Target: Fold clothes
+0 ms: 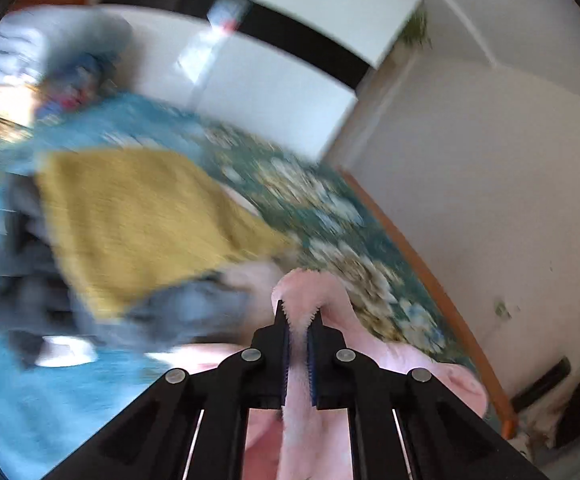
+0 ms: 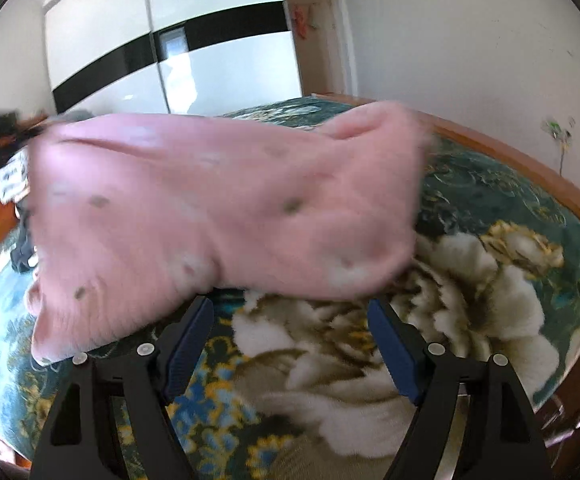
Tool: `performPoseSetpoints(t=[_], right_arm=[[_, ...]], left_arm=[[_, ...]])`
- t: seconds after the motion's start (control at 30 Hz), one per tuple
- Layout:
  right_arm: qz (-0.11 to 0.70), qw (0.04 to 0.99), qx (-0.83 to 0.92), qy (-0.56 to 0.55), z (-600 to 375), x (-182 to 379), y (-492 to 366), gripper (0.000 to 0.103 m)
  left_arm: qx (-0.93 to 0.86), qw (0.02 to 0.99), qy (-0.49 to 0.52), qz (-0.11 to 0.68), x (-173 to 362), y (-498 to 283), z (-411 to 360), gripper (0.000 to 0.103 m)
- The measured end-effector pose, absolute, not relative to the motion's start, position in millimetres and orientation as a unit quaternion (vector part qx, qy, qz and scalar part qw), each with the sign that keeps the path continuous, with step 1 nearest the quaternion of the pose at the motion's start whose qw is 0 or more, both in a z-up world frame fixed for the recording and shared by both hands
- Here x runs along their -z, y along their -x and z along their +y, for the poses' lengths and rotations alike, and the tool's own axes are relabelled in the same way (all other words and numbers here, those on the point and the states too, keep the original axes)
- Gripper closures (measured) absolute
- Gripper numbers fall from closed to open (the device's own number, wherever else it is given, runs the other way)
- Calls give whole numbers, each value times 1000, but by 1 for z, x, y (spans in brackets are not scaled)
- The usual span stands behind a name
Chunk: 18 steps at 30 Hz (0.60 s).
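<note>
My left gripper (image 1: 299, 312) is shut on an edge of a fluffy pink garment (image 1: 314, 284), which pokes out past the fingertips and hangs below them. In the right wrist view the same pink garment (image 2: 218, 204) with small dark spots is spread in the air over the bed, blurred by motion. My right gripper (image 2: 290, 308) is open and empty just below the garment's lower edge, with its blue pads (image 2: 188, 344) wide apart.
A dark green floral blanket (image 2: 470, 280) covers the bed. A yellow knit (image 1: 142, 216), grey clothes (image 1: 186, 316) and a light blue cloth (image 1: 70, 392) lie to the left. A wooden bed frame (image 1: 442, 296), a white wall and a black-and-white wardrobe (image 2: 170, 52) stand behind.
</note>
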State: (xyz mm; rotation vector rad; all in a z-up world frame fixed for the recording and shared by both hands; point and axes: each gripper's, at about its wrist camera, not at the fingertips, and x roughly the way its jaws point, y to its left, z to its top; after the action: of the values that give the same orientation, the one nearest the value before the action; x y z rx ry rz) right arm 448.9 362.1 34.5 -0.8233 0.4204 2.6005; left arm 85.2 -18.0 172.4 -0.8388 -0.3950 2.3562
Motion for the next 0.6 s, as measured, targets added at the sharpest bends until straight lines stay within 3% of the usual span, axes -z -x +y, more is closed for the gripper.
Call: performPoseSetpoints(t=[0.1, 0.2, 0.37, 0.47, 0.6], right_arm=[[186, 184, -921, 288, 364, -31, -456, 23], [198, 160, -926, 278, 354, -34, -451, 23], [199, 94, -936, 273, 328, -48, -429, 23], [190, 44, -938, 287, 303, -47, -410, 23], [211, -12, -929, 303, 287, -33, -390, 23]], left_arm=[[-914, 229, 299, -149, -153, -124, -100, 95], [-910, 143, 345, -180, -102, -145, -170, 95], [-874, 66, 376, -299, -58, -163, -259, 96], [-876, 59, 358, -319, -65, -171, -273, 96], [-893, 81, 341, -283, -73, -167, -259, 96]])
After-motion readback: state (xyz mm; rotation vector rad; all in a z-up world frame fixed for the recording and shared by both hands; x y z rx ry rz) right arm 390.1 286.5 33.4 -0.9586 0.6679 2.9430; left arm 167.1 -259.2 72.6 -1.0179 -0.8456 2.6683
